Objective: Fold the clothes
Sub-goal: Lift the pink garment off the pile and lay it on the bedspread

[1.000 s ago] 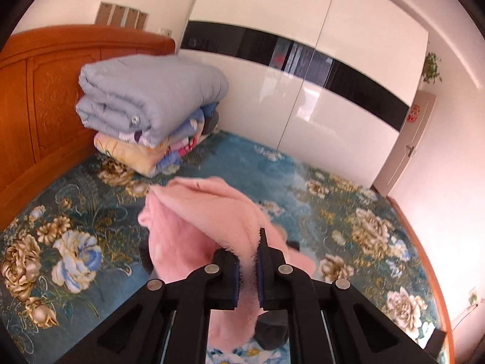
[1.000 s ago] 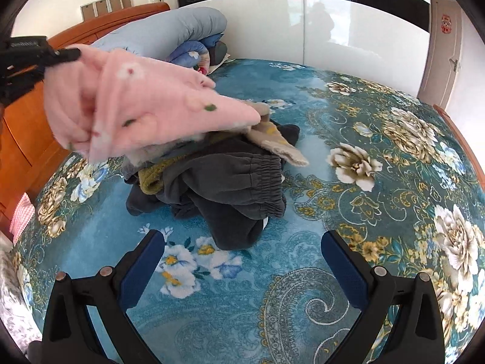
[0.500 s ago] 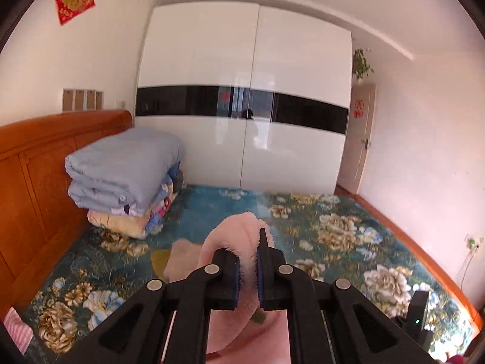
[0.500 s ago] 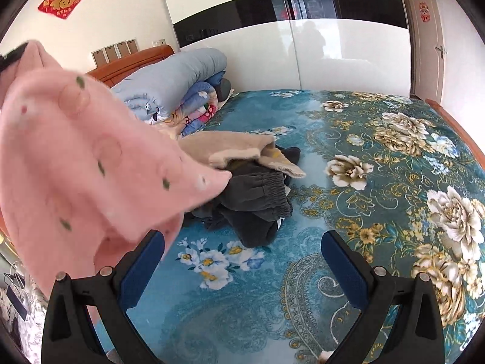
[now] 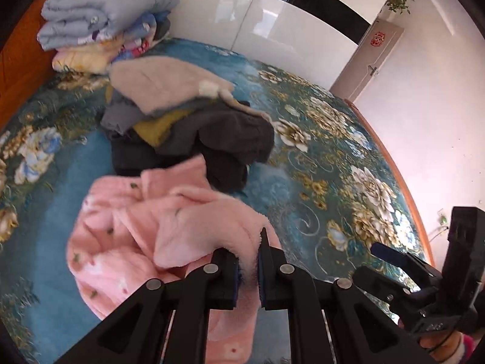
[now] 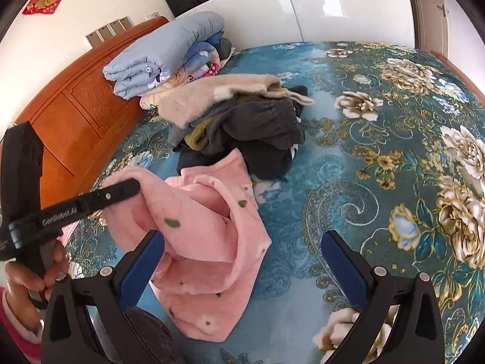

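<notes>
A fluffy pink garment (image 5: 145, 236) with small flower prints lies bunched on the teal floral bedspread (image 5: 318, 197), in front of a pile of clothes. My left gripper (image 5: 249, 261) pinches one edge of it between its pads, and the jaws are opening slightly. Seen from the right wrist, the left gripper (image 6: 133, 185) reaches in from the left and lifts a fold of the pink garment (image 6: 206, 230). My right gripper (image 6: 242, 242) hovers over the garment's near side, open, with nothing pressed between its blue pads. It also shows at the lower right as the right gripper (image 5: 382, 251).
A pile of unfolded clothes (image 6: 248, 121), beige on top of dark grey and mustard, sits behind the pink garment. Folded quilts (image 6: 163, 57) are stacked against the wooden headboard (image 6: 75, 115). A white wardrobe (image 5: 272, 30) and a door (image 5: 372, 57) stand beyond the bed.
The left gripper has swung down and forward with the pink garment, which now rests bunched on the bed instead of hanging in the air. The right gripper has shifted toward it.
</notes>
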A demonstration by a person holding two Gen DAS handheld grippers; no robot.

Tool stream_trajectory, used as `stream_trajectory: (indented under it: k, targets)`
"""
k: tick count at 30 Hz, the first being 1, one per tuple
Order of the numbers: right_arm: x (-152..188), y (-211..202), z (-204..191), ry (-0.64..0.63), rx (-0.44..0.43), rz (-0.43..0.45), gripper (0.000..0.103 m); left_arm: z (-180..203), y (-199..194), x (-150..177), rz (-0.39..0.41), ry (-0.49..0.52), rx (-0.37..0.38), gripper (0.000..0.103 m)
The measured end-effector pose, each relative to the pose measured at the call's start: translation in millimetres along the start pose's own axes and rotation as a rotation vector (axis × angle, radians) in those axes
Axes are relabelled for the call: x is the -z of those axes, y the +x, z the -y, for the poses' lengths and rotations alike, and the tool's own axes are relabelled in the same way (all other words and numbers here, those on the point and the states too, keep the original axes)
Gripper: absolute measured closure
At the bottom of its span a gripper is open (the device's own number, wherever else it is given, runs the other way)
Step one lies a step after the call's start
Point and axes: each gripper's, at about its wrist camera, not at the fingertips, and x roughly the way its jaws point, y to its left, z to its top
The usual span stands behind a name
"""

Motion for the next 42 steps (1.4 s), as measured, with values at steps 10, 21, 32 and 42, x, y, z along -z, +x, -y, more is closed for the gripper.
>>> stream_trajectory:
  k: [10, 21, 32, 42]
  targets:
    - [-13.9, 66.1, 12.4, 0.054, -0.029, -0.111, 0.0, -52.5, -35.6, 37.3, -0.015, -0.139, 0.041, 0.055]
    - [-51.0, 172.5, -20.2, 0.033, 0.086, -0.278, 0.07, -121.0, -53.5, 65.6, 0.076, -0.413, 0.049, 0.054]
    - [-55.7, 32.4, 37.1, 0.161, -0.057, -0.009, 0.095, -113.7, -63.5, 74.1, 0.11, -0.422, 0.133, 0.053]
    - [63.9, -163.5, 213.2, 0.495, 0.342, 0.252, 0.095, -113.4, -62.4, 74.8, 0.1, -0.431, 0.147, 0.046]
